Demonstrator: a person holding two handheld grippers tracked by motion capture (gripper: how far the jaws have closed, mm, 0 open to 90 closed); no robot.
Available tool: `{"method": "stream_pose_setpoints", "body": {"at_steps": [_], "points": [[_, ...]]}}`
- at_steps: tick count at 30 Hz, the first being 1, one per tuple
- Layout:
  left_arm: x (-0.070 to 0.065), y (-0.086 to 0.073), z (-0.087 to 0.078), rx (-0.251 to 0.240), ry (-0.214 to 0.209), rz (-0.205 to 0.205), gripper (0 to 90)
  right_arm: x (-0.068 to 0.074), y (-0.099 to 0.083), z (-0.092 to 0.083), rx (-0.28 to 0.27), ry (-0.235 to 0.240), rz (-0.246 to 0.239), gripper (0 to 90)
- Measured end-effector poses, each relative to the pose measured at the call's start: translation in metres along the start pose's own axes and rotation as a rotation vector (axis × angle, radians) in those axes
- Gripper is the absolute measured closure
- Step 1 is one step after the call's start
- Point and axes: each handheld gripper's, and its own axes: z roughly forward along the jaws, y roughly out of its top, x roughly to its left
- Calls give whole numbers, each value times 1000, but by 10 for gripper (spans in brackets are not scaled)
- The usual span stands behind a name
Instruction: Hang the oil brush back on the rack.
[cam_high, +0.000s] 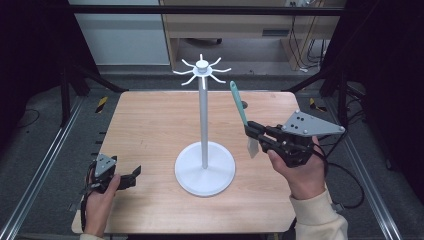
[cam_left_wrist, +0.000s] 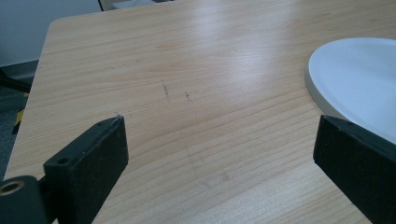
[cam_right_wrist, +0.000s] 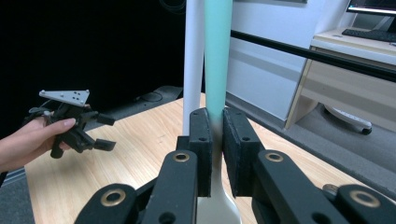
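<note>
Right gripper (cam_high: 253, 131): jaws clamped on a teal-handled spatula (cam_high: 242, 113), pinching the handle where teal turns to metal. Handle sticks up, tilted slightly away from the person; the flat metal blade hangs below the jaws, above the table (cam_high: 150, 120). In the right gripper view, the spatula (cam_right_wrist: 217, 60) rises straight out between the pads, beside the white rack pole (cam_right_wrist: 193, 56).

Left gripper (cam_high: 131, 176): jaws spread wide, holding nothing, low over the table's near-left area. Rack base (cam_left_wrist: 355, 84) sits just beyond its right jaw.
</note>
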Motion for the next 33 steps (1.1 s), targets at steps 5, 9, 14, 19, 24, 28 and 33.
{"method": "stream_pose_setpoints", "body": {"at_steps": [5,9,14,19,24,28,33], "points": [[0,0,0,-1,0,-1,27,3,2,2,-7,9,-1,824],[0,0,0,0,-1,-1,27,5,2,4,-7,14,-6,824],[0,0,0,0,-1,-1,27,5,3,6,-12,12,2,824],[0,0,0,-4,-1,-5,27,6,3,9,-15,13,5,824],[0,0,0,-4,-2,-5,27,6,4,12,-11,4,3,824],[1,0,0,-5,-2,-6,27,6,4,14,-7,5,8,824],[1,0,0,-4,-3,-4,28,7,5,20,-3,10,13,824]]}}
